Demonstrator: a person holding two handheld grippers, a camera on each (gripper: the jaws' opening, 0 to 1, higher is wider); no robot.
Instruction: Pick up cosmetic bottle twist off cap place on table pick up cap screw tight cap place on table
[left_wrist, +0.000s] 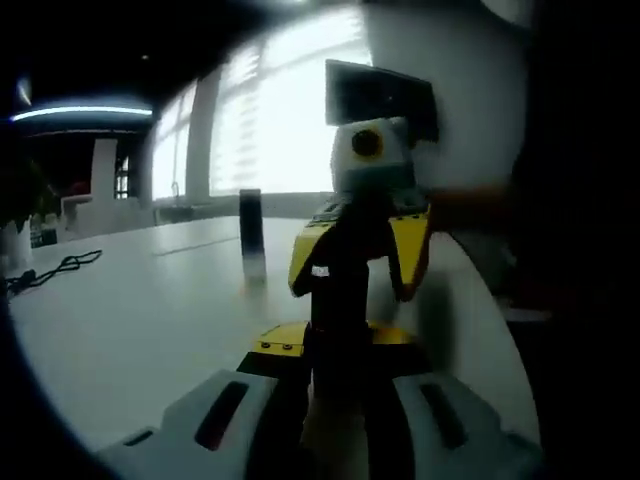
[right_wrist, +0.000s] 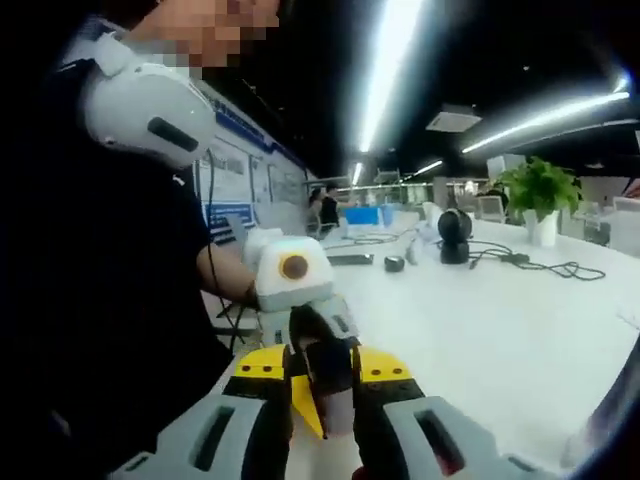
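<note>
Both grippers meet on the dark bottle (left_wrist: 340, 300), lifted above the surface's (left_wrist: 150, 320) near edge. The left gripper (left_wrist: 335, 400) fingers clamp its body; the right gripper (right_wrist: 325, 420) fingers close on its top. Likely mid-twist; which twist is unclear.

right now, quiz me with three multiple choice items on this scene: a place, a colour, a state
1. Where is the dark cylinder?
a) standing on the table
b) lying on a chair
c) in a box
2. What colour is the plant's pot?
a) red
b) white
c) blue
3. How is the left tool?
a) open, holding nothing
b) lying on the table
c) shut on the dark bottle

a: the dark cylinder stands upright on the table.
b: the pot is white.
c: the left tool clamps the dark bottle.
</note>
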